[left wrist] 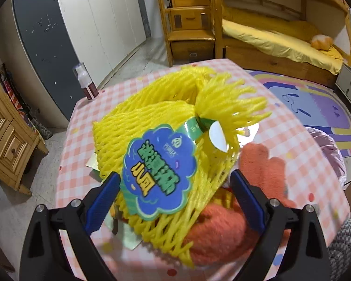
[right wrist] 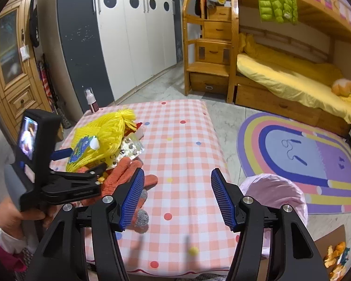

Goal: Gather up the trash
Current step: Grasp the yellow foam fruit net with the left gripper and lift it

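- One spray bottle (right wrist: 91, 100) stands upright at the far left corner of the tabletop (right wrist: 184, 140), which wears a pink-and-white checked cloth with coloured dots.
- One yellow foam fruit net (left wrist: 166, 126) with a blue-and-green label (left wrist: 155, 172) lies on the left part of the tabletop, on top of a small heap: one silver blister pack (right wrist: 131, 148) juts out from under its right side, and one orange glove (right wrist: 126, 175) with grey fingertips lies just beside and partly beneath it.
- The left tool (left wrist: 173, 201) is spread, its two blue pads flanking the near end of the net (whether either pad touches the mesh cannot be told). From the right wrist view, it reaches in from the left edge, held level in a person's hand (right wrist: 11, 215), with its camera screen upright.
- The right tool (right wrist: 177, 199) hangs above the near middle of the tabletop, its blue pads wide apart with nothing between them; the left pad is above the glove's grey fingertips.
- The cloth to the right of the heap is bare out to the right edge and the far edge.
- One pale pink bag-lined bin (right wrist: 276, 196) sits on the floor just beside the tabletop's right edge, near the right tool.
- One rainbow rug (right wrist: 301, 154) lies further right, before the yellow-sheeted bunk bed (right wrist: 292, 79).
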